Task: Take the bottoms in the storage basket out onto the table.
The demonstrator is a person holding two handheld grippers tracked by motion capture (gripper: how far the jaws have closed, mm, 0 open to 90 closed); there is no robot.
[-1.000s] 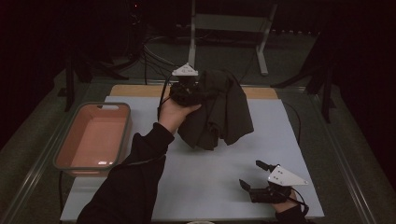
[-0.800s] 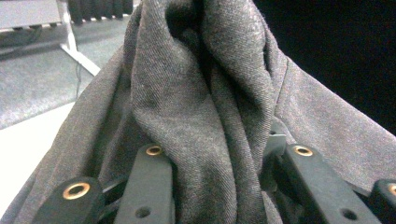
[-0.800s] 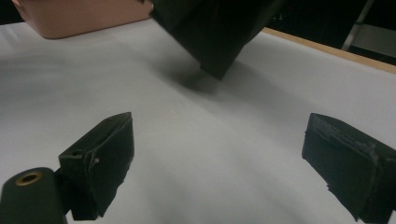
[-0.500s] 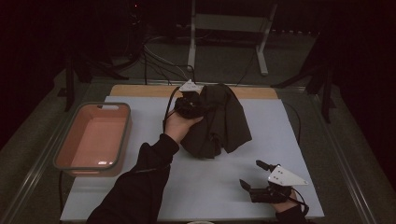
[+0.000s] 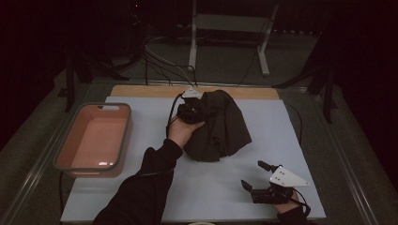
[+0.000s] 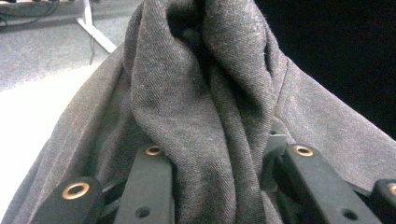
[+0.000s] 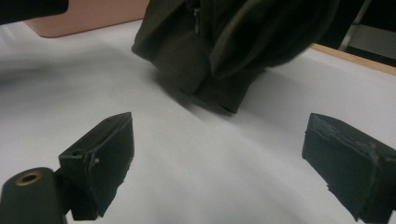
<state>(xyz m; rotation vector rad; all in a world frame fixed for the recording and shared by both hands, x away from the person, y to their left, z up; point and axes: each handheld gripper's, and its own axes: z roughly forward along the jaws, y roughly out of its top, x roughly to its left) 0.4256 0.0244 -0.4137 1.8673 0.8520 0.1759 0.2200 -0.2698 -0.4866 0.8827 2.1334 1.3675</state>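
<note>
At the tabletop's far side, the left hand-held gripper clamps the dark garment; lower it gently, while the right hand-held gripper waits open.

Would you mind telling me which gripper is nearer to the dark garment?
The left gripper: it is clamped on a fold of the dark garment. The right gripper sits apart near the table's front edge, open.

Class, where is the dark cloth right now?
In the high view the dark cloth is bunched at the middle of the white table, right of the pink tub, gripped by the left gripper.
</note>
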